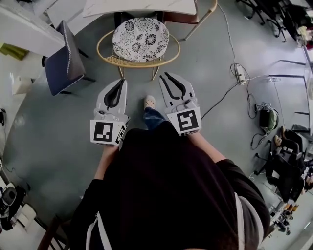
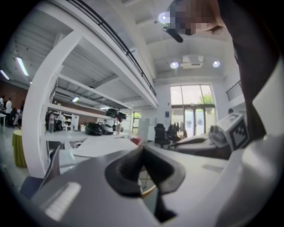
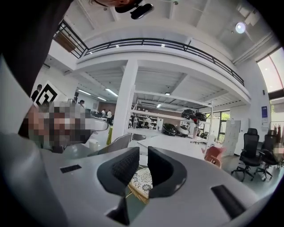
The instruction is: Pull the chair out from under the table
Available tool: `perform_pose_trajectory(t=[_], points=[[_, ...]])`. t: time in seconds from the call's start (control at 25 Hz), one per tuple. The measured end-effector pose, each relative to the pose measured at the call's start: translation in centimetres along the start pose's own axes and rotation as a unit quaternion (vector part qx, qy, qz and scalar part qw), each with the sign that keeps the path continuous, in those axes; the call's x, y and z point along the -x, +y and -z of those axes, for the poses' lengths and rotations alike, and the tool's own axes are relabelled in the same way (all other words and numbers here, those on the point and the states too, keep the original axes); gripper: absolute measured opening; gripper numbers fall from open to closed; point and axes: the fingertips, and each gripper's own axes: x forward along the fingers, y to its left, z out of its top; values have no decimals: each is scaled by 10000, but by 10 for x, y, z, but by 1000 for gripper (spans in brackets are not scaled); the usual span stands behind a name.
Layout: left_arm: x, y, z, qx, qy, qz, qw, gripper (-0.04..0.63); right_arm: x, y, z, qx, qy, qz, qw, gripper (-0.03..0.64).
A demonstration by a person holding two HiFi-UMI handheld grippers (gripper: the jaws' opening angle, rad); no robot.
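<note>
At the far left of the head view a dark blue chair (image 1: 63, 54) stands on the grey floor (image 1: 44, 136), apart from the rest. The left gripper (image 1: 121, 82) is held low in front of the person's black top, and in the left gripper view (image 2: 142, 150) its dark pads are pressed together at the tips with nothing between them. Ahead of both grippers, between their lines, the rattan chair (image 1: 141, 41) with a floral seat cushion stands at the near edge of the white table (image 1: 142, 7), neither gripper touching it. The right gripper (image 1: 165, 77) has its jaws spread by a narrow gap, through which the right gripper view (image 3: 143, 155) shows the cushion (image 3: 143, 181). Further right a power strip (image 1: 239, 74) and cables lie on the floor.
</note>
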Motion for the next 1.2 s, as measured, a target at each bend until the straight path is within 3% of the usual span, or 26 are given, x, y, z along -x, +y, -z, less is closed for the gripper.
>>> perform_pose_trajectory(t=[0.32, 0.68, 0.92, 1.2], points=[[-59, 36, 30, 81, 420, 286, 9987, 23, -50, -29, 41, 124, 545, -389, 9977, 26], [-84, 57, 77, -169, 1187, 632, 9908, 135, -75, -36, 67, 95, 804, -720, 9941, 31], [-92, 63, 111, -473, 1832, 1123, 9755, 171, -89, -31, 85, -69, 1091, -1012, 9888, 98], [-99, 67, 142, -589, 2565, 1833, 9472, 212, -106, -19, 107, 18, 1518, -1203, 9811, 139]])
